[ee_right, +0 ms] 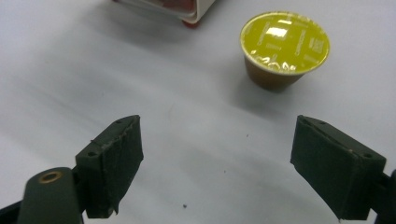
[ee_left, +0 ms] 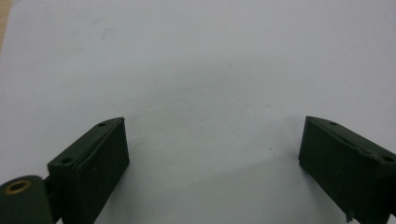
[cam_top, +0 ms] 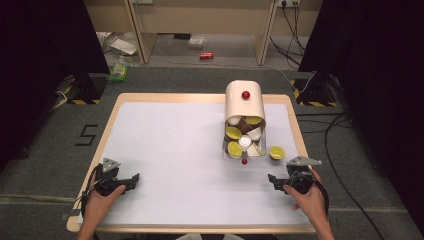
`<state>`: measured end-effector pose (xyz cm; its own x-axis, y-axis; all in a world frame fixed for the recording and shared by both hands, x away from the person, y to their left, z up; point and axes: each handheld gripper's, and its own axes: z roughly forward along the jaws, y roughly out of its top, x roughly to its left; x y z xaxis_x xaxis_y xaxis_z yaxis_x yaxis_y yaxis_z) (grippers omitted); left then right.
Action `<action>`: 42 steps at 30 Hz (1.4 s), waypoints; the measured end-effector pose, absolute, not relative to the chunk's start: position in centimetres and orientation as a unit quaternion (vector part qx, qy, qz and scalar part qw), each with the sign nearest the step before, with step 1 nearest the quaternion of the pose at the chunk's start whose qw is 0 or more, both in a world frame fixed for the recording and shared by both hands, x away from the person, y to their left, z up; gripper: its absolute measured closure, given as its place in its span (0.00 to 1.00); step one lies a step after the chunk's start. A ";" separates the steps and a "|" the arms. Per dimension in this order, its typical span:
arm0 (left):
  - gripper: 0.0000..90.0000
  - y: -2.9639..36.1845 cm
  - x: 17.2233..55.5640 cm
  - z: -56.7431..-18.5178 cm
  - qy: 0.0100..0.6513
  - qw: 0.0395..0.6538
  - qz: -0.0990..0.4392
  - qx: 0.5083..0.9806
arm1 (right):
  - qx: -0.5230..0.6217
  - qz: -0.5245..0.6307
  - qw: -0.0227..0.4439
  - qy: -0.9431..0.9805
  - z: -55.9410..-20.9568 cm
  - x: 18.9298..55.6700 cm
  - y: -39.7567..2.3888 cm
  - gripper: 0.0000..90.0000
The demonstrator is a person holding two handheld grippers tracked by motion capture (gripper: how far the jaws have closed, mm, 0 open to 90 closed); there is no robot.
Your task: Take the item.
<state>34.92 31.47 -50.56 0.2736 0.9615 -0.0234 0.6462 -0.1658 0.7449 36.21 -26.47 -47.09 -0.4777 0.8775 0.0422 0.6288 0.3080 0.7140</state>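
A cream drawer box [cam_top: 244,102] with a red knob stands at the table's right back, its clear drawer [cam_top: 244,140] pulled out and holding several brown and white coffee capsules with yellow lids. One loose brown capsule with a yellow lid [cam_top: 276,152] [ee_right: 284,46] stands upright on the white surface just right of the drawer. My right gripper [cam_top: 272,179] [ee_right: 219,163] is open, low over the table, with that capsule a little ahead of it and toward its right jaw. My left gripper [cam_top: 134,179] [ee_left: 212,163] is open over bare white surface at the near left.
A white sheet [cam_top: 170,150] covers the wooden-rimmed table [cam_top: 111,115]. The drawer's corner [ee_right: 187,11] shows at the top of the right gripper view. On the floor beyond lie a red can [cam_top: 206,55], cables and packaging. Dark curtains flank both sides.
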 end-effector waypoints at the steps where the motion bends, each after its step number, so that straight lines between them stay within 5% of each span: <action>1: 0.08 31.5 34.9 -50.6 0.554 0.332 0.237 0.726 | 0.478 0.342 0.181 0.789 -47.2 36.0 -26.5 0.19; 42: 0.09 31.4 34.9 -50.6 0.552 0.330 0.241 0.727 | 0.450 0.338 0.192 0.804 -49.5 30.9 -26.9 0.18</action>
<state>34.86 31.40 -50.55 0.2740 0.9616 -0.0143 0.6433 -0.1722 0.7460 30.93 -26.94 -49.50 -0.5212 0.8534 -0.0050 0.5931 0.3664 0.7169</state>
